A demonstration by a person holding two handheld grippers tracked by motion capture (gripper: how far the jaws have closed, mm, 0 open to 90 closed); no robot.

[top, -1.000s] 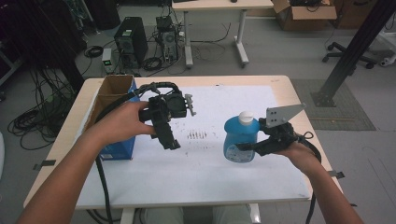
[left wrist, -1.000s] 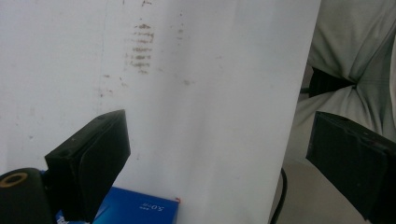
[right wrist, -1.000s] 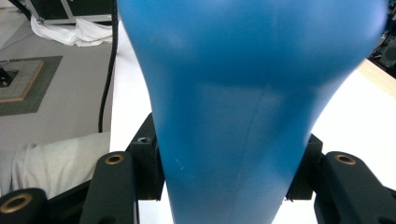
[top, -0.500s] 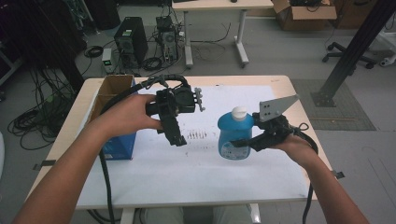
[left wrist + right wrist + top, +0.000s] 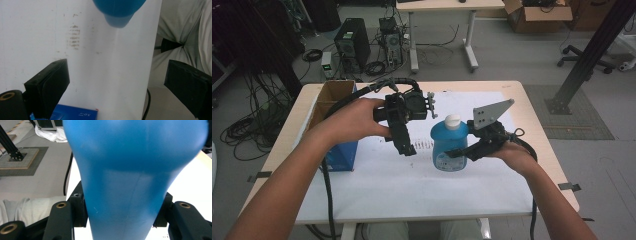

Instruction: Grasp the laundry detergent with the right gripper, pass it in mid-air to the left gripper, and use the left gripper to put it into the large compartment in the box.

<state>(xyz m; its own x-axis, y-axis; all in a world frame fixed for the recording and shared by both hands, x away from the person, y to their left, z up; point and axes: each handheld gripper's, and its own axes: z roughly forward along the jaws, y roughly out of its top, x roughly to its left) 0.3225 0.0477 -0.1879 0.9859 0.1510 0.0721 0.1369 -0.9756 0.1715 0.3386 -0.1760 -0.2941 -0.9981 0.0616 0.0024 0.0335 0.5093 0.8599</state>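
Beside the upright blue bottle (image 5: 449, 145), clamped by the right tool (image 5: 460, 151), the left tool (image 5: 407, 145) hangs open (cap (image 5: 452, 120) nearest it).

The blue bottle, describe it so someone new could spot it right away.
On the white sheet covering the table, look right of centre, where the right gripper clamps it. The blue bottle stands upright, rounded, with a white cap, unlike the boxy blue carton at the left edge.
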